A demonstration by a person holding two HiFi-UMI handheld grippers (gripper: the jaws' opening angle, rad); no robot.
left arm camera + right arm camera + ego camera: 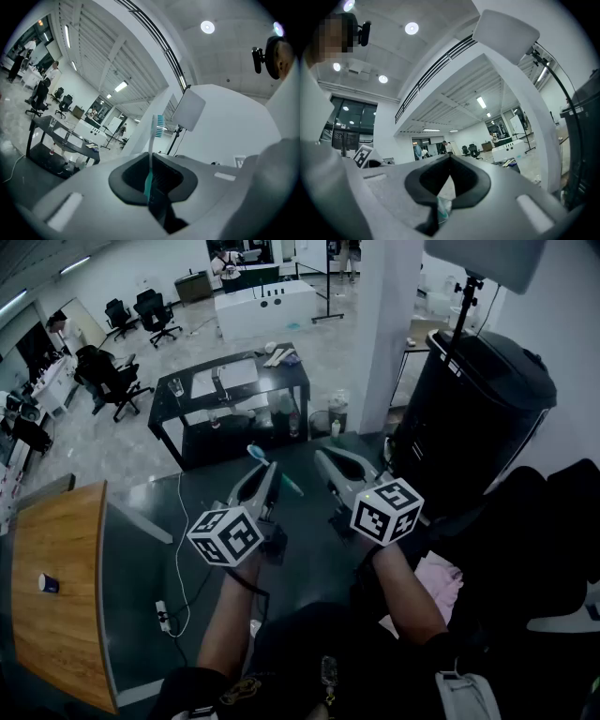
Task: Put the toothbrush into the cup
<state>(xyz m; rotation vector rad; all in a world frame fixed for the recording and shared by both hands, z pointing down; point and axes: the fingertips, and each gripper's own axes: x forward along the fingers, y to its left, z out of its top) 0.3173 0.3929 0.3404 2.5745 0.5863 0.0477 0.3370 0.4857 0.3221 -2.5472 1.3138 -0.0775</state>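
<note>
In the head view my left gripper (267, 470) is held level over a dark tabletop (131, 559) and is shut on a toothbrush (289, 486). The toothbrush lies across the jaws, with its brush head up and to the left. In the left gripper view the toothbrush (151, 140) stands upright between the pads of my left gripper (151, 161), with a white neck, teal bristles and a teal handle. My right gripper (323, 457) hovers just to the right, its tips together. In the right gripper view the right gripper (450, 157) also shows its tips meeting. A small blue-and-white cup (49, 584) stands on the wooden table (66, 634) at the far left.
Ahead stands a black table (234, 381) with glasses and papers on it. A white pillar (384, 334) and a big black drum (473, 409) stand at the right. Office chairs (112, 381) are at the back left. A white cable and power strip (165, 615) lie on the dark tabletop.
</note>
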